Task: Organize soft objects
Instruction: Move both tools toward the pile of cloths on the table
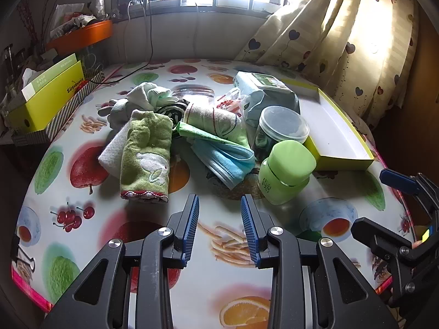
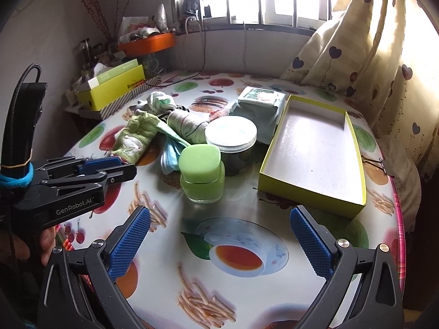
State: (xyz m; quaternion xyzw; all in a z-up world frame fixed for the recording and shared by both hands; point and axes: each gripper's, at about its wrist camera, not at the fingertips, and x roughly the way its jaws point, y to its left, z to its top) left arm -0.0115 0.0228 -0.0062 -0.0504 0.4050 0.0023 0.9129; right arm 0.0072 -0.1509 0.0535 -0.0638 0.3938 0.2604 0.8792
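Your left claw (image 1: 219, 205) hangs over the fruit-printed table (image 1: 208, 288) with its blue ribbed pads partly apart and nothing between them; your right claw (image 2: 219, 235) stands wide apart, also empty. Both wait short of the pile, I think because no piece is chosen yet. Nearest lies the green rabbit-embroidered towel (image 1: 146, 156), beside the blue pleated face mask (image 1: 225, 159). At the right, the shallow yellow cardboard box (image 2: 315, 150) stands empty, probably to receive them.
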